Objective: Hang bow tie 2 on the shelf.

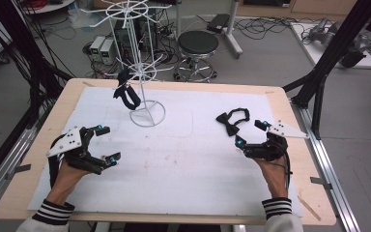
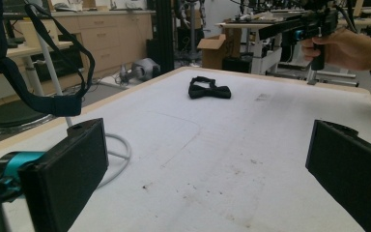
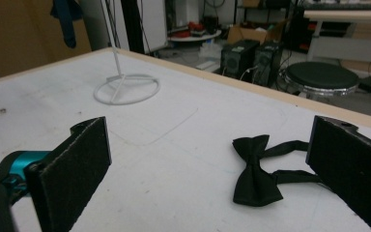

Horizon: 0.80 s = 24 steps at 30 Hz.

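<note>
Bow tie (image 1: 232,123) lies flat on the mat, far right, just beyond my right claw (image 1: 254,134). Likely light, soft and limp; the strap will trail. Best grip, I judge, is the stiffer knot at the middle. Right claw spread wide, empty, touching nothing. Left claw (image 1: 107,143) likewise spread and empty, near left. Second tie (image 1: 126,93) hangs on the rack (image 1: 145,104), far left.

A lab or research workshop: cables (image 1: 53,29) sprawl over the grey floor (image 1: 265,53), computer towers (image 3: 249,58) and a stool (image 1: 198,46) stand beyond the worktop (image 1: 280,104), black frame struts (image 1: 335,48) flank it.
</note>
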Each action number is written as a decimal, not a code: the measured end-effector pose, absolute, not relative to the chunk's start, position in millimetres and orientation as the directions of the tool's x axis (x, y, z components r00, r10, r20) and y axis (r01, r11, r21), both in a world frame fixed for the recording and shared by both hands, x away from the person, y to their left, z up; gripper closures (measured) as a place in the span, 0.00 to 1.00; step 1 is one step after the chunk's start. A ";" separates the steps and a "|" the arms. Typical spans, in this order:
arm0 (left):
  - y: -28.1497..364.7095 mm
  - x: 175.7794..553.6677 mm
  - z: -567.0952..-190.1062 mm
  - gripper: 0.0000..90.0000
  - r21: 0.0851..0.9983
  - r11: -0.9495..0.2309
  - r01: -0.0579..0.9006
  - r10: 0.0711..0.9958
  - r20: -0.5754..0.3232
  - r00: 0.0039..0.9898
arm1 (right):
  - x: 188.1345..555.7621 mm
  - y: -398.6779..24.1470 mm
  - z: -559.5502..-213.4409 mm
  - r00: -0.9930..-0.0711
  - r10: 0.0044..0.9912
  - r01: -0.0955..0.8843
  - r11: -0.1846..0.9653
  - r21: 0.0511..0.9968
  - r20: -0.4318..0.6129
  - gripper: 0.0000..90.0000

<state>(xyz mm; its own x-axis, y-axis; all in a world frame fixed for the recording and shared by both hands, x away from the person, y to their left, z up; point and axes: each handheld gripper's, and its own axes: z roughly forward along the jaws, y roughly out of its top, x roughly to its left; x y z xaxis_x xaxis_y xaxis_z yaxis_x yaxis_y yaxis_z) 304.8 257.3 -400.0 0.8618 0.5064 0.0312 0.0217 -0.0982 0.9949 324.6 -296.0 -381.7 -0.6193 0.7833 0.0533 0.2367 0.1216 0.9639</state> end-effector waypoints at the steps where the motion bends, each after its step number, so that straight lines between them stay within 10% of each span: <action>1: 256.9 304.8 -400.0 0.02 0.995 -0.095 0.024 0.507 0.028 0.861 | 327.9 -296.3 -380.1 -0.621 0.782 0.247 0.134 0.960 0.050 0.01; 24: 258.7 306.9 -398.3 0.02 0.995 -0.093 0.025 0.506 0.026 0.862 | 380.3 -301.0 -357.6 -0.647 0.762 0.360 0.287 0.888 0.016 0.01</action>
